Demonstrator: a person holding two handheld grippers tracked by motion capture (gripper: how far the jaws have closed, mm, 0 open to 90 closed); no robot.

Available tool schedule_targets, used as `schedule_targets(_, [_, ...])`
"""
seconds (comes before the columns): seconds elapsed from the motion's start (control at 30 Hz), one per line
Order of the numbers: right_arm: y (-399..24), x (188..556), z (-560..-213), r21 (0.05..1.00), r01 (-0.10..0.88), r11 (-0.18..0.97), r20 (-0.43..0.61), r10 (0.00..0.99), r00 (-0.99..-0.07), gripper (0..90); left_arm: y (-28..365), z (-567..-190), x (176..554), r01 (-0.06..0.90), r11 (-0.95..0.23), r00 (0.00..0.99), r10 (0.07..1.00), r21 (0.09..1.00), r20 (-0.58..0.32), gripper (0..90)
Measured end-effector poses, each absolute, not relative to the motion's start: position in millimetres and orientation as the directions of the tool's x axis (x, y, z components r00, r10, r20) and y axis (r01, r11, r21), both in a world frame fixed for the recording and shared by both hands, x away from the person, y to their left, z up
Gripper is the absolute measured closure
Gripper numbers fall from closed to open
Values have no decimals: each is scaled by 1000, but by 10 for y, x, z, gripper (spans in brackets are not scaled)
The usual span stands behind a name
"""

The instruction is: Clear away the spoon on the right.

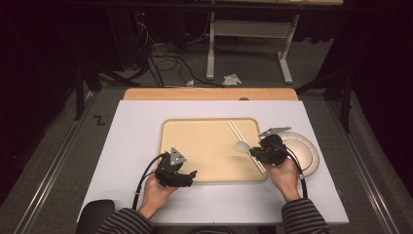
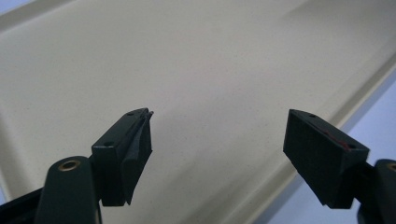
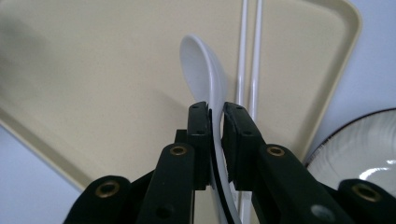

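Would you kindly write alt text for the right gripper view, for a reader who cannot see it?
The right gripper has its two black jaws shut on the handle of a white spoon, whose bowl points away over a beige tray. Two white chopsticks lie side by side on the tray just beyond the spoon, and a white plate sits at the lower right.

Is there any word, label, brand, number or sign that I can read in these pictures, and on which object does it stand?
"Z": a black mark shaped like this letter on the grey floor, left of the table; it may be tape and not a letter.
No readable text on the tray, spoon, chopsticks, plate, or either hand-held gripper.
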State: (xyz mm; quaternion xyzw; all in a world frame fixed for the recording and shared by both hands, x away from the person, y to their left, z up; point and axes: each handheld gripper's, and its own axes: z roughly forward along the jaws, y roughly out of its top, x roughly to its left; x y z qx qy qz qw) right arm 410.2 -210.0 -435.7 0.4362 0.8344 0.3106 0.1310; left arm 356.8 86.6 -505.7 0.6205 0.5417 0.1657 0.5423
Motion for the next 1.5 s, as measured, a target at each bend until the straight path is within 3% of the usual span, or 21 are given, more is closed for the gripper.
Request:
schedule_targets(0.5, [-1922, 4231, -4452, 611, 657, 442, 41, 811, -584, 829, 881, -5054, 3584, 488, 183, 348, 856, 853, -383, 238])
schedule_targets(0.9, [-1662, 4430, -4610, 548, 679, 488, -30, 823, -567, 821, 885, -5052, 3583, 488, 184, 349, 855, 853, -384, 245])
schedule_targets(1.5, [-1420, 4593, -4794, 497, 737, 459, 5, 847, -531, 794, 857, -5073, 3561, 494, 181, 353, 852, 851, -386, 247])
